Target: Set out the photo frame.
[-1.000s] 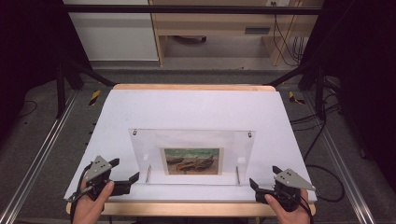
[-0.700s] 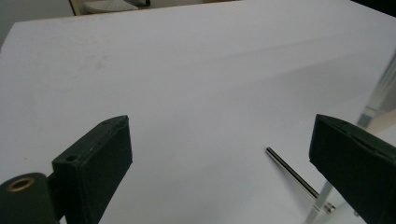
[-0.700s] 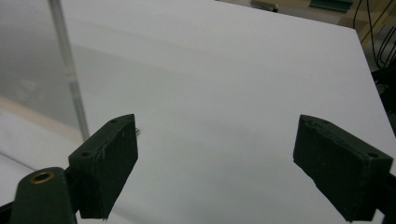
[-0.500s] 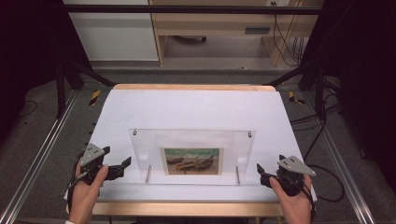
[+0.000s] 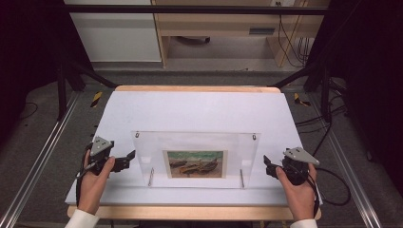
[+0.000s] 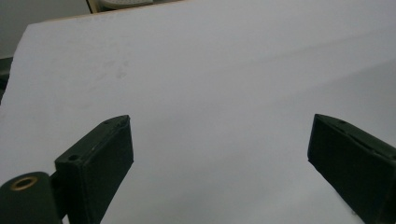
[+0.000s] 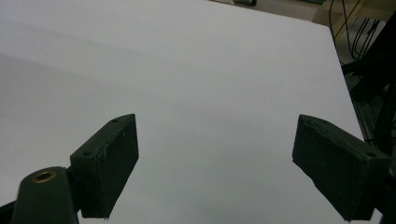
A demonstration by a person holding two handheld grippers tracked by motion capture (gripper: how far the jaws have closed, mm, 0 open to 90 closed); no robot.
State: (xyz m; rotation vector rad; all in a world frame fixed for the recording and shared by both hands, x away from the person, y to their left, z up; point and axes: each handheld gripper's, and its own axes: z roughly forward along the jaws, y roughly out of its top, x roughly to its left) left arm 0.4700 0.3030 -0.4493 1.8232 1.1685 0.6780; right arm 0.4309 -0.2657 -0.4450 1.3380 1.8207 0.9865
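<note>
One clear acrylic frame (image 5: 195, 159) w/ a boat picture is seen lying flat on the white table (image 5: 199, 109), between the left gripper (image 5: 128, 159) & right gripper (image 5: 267, 166). Two grippers are counted, both w/ jaws spread wide, nothing held.

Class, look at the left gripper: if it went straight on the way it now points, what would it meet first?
Most likely the clear frame: the left gripper points right at its left edge, with bare white table between. Height is unclear, so it might pass just behind.
</note>
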